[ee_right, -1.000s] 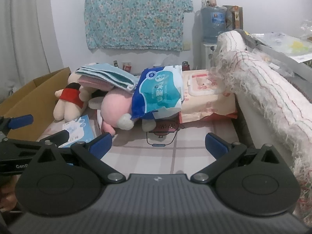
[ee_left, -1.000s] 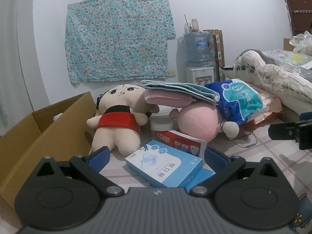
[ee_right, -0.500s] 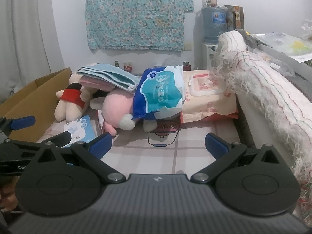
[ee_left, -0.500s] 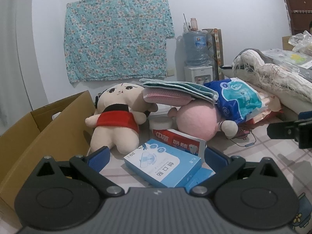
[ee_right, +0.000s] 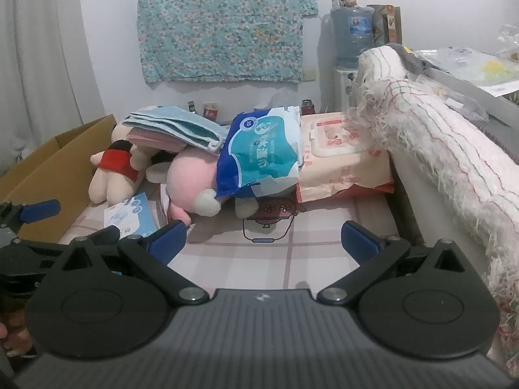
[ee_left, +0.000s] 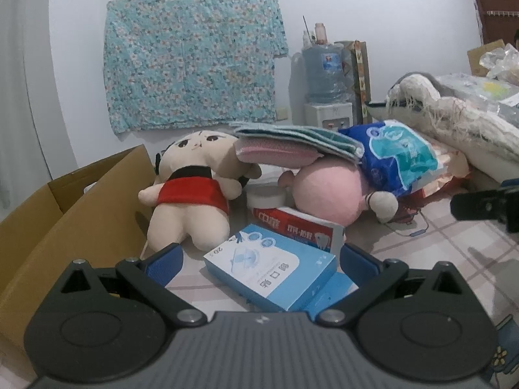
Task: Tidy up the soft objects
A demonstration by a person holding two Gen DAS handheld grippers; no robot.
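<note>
A cream plush doll in a red dress (ee_left: 191, 194) (ee_right: 113, 168) leans by the cardboard box. A pink plush (ee_left: 327, 191) (ee_right: 191, 175) lies right of it, with folded teal and pink cloths (ee_left: 298, 144) (ee_right: 175, 129) on top. A blue wet-wipe pack (ee_left: 399, 159) (ee_right: 262, 152) rests against the pink plush. My left gripper (ee_left: 259, 259) is open, low over a blue mask box (ee_left: 269, 272). My right gripper (ee_right: 264, 238) is open over bare checked cloth, holding nothing.
An open cardboard box (ee_left: 65, 214) (ee_right: 55, 165) stands at the left. A red toothpaste box (ee_left: 298, 227) and a white jar (ee_left: 266, 196) lie between the plushes. An orange wipe pack (ee_right: 340, 155) and a fringed white blanket (ee_right: 438, 155) sit at the right.
Both grippers have drifted slightly; the pile looks a little nearer in the left wrist view. Nothing was taken hold of and both stay open.
</note>
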